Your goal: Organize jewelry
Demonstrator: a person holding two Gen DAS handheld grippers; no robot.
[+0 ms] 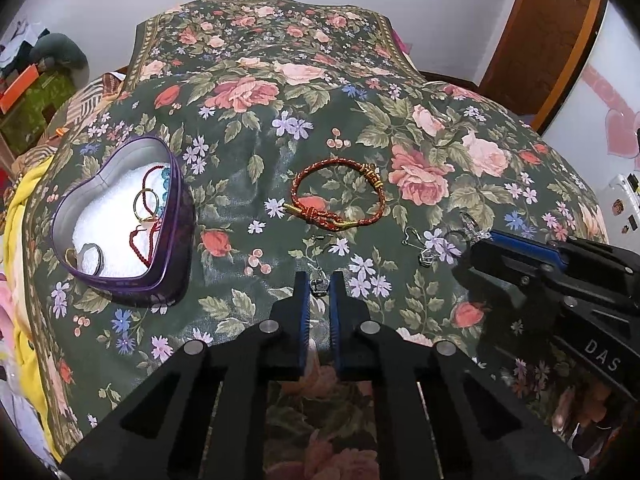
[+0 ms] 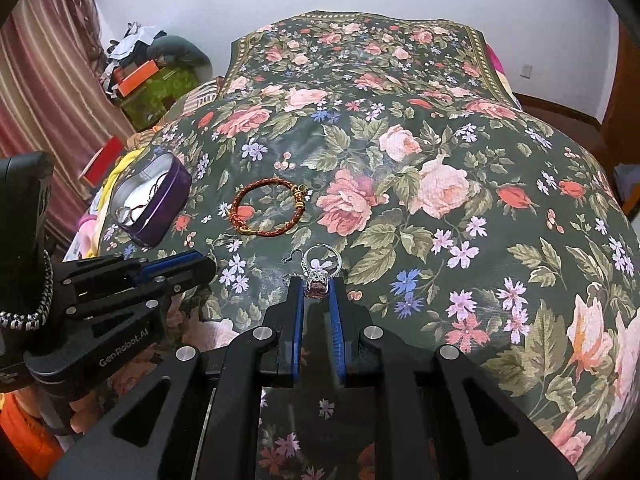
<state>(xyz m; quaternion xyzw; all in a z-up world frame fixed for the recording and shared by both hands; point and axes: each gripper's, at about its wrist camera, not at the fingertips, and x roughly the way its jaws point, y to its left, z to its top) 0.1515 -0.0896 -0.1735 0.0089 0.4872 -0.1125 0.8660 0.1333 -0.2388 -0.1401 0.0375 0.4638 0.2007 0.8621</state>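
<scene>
My left gripper (image 1: 320, 280) is low over the floral cloth, shut on the small charm of a silver earring (image 1: 319, 287) whose hook lies just ahead. My right gripper (image 2: 317, 285) is shut on a silver ring with a purple stone (image 2: 318, 282), its band sticking out in front. A second silver earring (image 1: 425, 258) lies on the cloth between the two grippers. Further ahead lies a red braided bracelet (image 1: 297, 188) with gold clasps. At the left stands an open purple heart-shaped tin (image 1: 178, 204) that holds a gold ring, a red cord and a silver ring on white padding.
The floral cloth (image 1: 420, 80) covers a bed that falls away at the sides. A yellow fabric (image 1: 18, 216) bunches beside the tin. Boxes and clutter sit at the far left, striped curtains (image 2: 44, 92) hang behind them, and a wooden door frame (image 1: 560, 28) stands at the right.
</scene>
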